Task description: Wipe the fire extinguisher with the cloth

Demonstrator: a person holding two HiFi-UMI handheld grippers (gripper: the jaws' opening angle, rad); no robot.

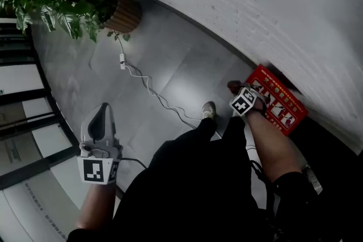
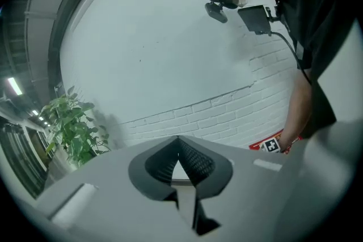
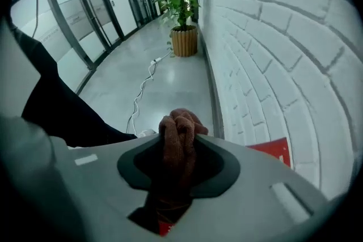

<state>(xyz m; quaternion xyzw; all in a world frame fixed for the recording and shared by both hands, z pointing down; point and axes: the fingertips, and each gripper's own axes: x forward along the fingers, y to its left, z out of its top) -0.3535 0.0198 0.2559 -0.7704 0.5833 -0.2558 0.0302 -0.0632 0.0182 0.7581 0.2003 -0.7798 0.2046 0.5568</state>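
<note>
The wiping looks barely begun, if begun at all. The right gripper (image 1: 237,89) has its fingers pinching a bunched, rust-brown terry cloth (image 3: 177,136), which fills the gap between them and bulges out past the tips, so picking up the cloth is done. In the head view that gripper points steeply down at the near corner of a flat red box printed with white fire-extinguisher pictograms (image 1: 279,101), which sits on the grey tiled floor (image 1: 170,59) against the white brick wall (image 1: 261,3). The cloth is at the box's edge, but whether it touches the red surface I cannot tell. No extinguisher cylinder shows in any view; I judge that it is inside the box or that the box stands for it, and none of the red surface looks visibly wiped. The left gripper (image 2: 178,139) is held well apart from the box, out to the person's left, with its fingers pressed together at the tips and nothing between them, so it plays no part yet. What is left seems to be nearly everything: bringing the cloth down flat and passing it over the red surface.
</note>
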